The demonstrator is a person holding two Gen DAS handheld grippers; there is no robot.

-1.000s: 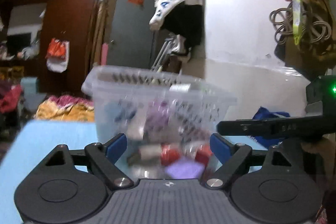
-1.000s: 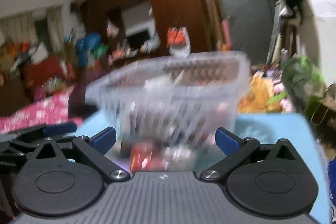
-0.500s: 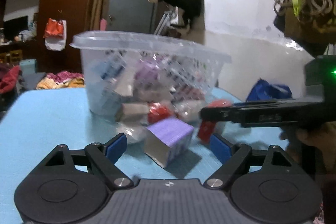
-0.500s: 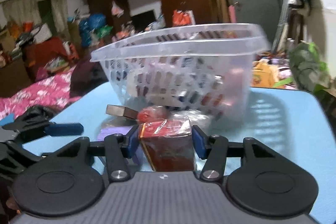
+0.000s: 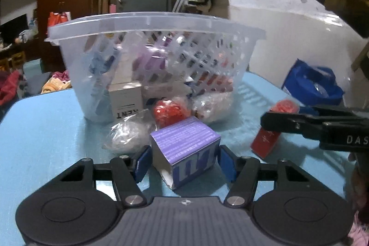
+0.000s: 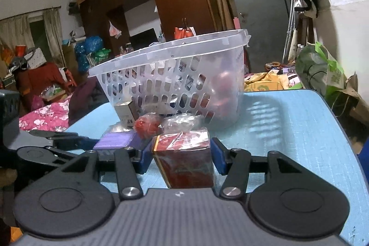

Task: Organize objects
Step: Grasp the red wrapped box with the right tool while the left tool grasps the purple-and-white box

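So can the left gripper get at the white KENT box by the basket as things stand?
Probably not directly. The left gripper already has the purple box between its fingers, and a clear plastic bag lies in front of the white box.

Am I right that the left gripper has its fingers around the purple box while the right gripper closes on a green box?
Not quite: the right gripper closes on a red box, not a green one, as the right wrist view shows. The left gripper does have its fingers around the purple box.
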